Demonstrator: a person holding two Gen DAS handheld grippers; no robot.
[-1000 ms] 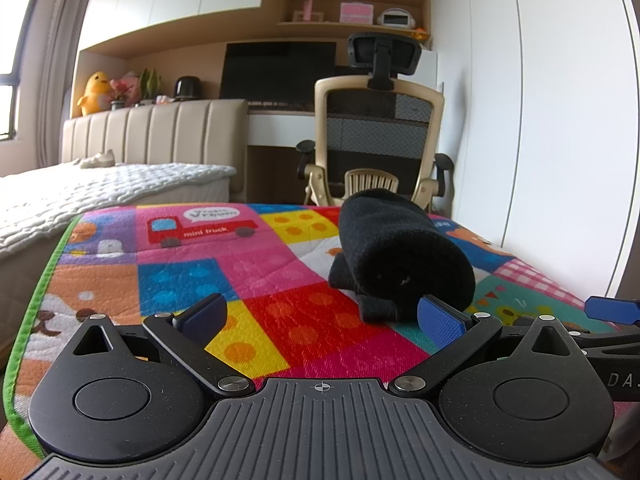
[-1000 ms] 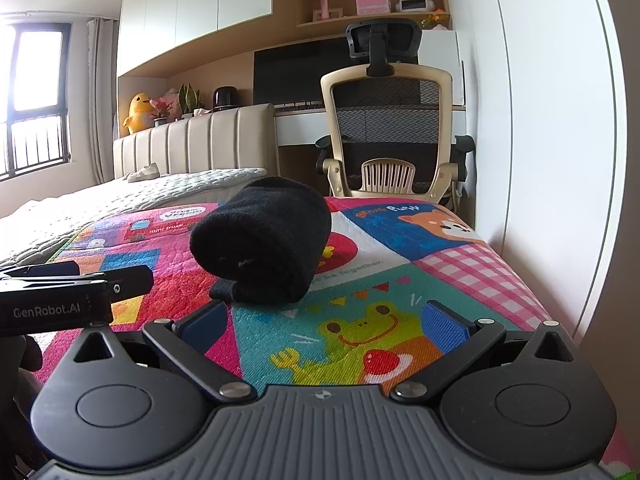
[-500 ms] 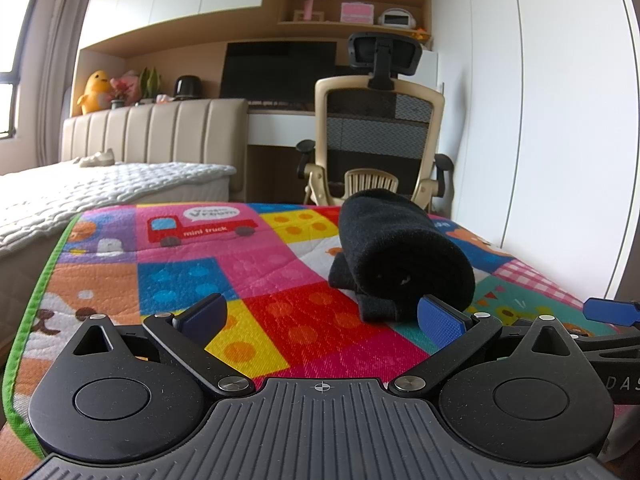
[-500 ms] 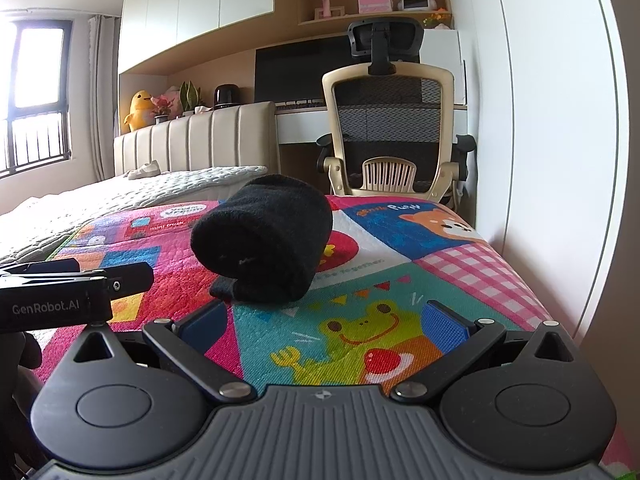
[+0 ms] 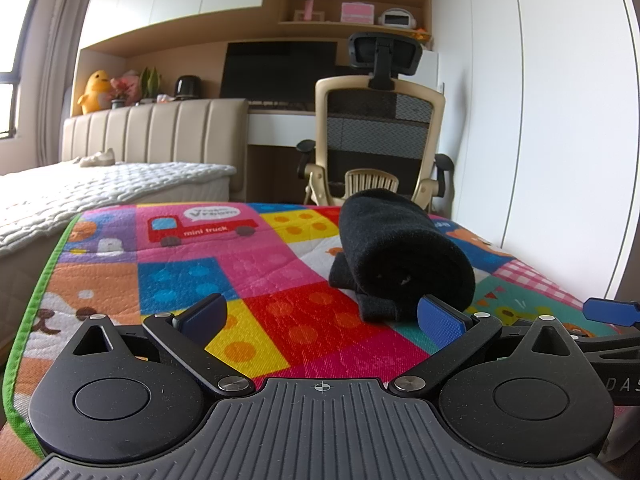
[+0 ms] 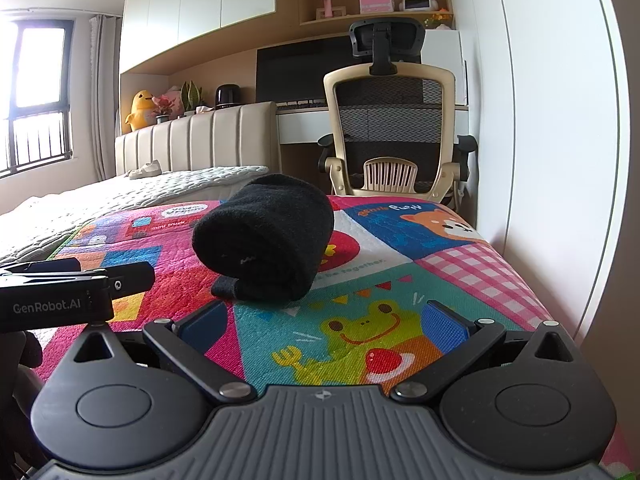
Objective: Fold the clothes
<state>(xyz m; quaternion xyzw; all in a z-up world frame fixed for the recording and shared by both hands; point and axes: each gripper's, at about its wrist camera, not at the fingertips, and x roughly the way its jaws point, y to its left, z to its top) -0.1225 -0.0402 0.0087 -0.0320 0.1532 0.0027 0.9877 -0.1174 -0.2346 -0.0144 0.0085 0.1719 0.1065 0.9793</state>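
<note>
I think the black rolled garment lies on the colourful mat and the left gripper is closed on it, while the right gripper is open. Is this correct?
Not quite: the left gripper is open too and holds nothing, as the left wrist view shows. The black rolled garment does lie on the colourful mat, and the right gripper is open.

On your colourful mat (image 5: 248,280), "mini truck" under a red truck (image 5: 202,226) at 11 o'clock, "Vroom Vroom" in its speech bubble, "GenRobot.AI" on the left gripper (image 6: 56,300) body at 9 o'clock in the right view.
</note>
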